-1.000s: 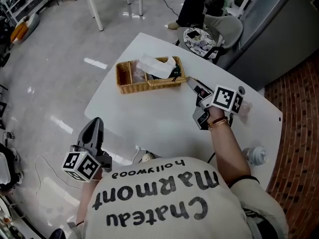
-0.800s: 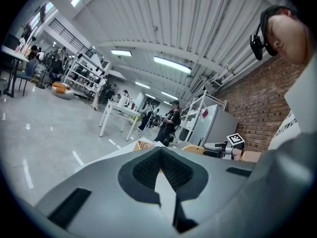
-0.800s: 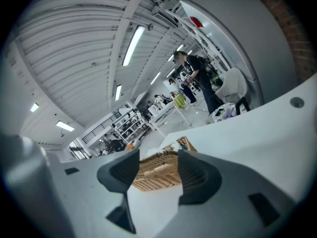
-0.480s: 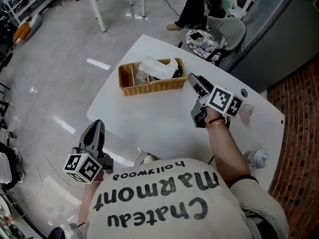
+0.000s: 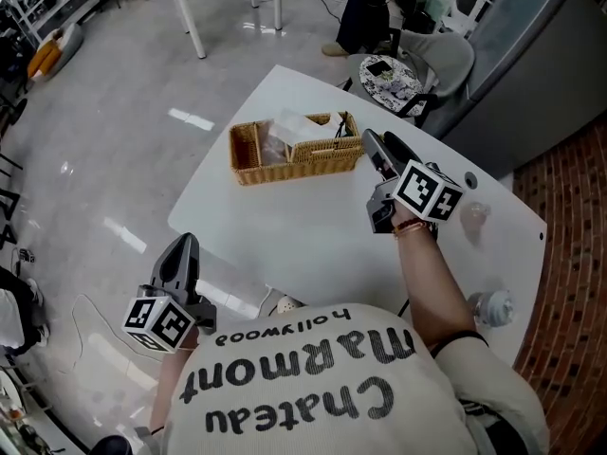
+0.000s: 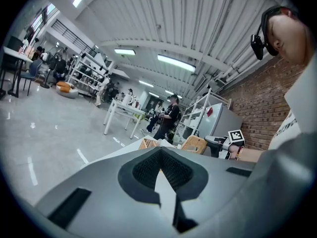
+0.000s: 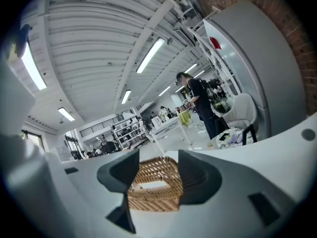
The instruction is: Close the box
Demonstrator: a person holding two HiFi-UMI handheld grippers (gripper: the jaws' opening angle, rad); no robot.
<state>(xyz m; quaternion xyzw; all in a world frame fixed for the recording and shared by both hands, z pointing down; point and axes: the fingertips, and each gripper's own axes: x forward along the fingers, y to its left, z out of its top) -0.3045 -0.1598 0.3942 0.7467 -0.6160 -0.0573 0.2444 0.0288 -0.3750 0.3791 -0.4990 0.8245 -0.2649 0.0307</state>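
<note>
Box (image 5: 285, 167) lies lengthwise, left-right.

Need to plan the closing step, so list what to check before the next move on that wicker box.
1. Right hand-held gripper open: ok, jaws apart and holding nothing.
2. Right aim: ok, the wicker box sits framed between its jaws.
3. Contents below the rim: not ok, a white sheet sticks up above it.
4. Lid or flap located: cannot tell.
5. Left hand-held gripper ready: not ok, it is shut and held low off the table edge, away from the box.
</note>
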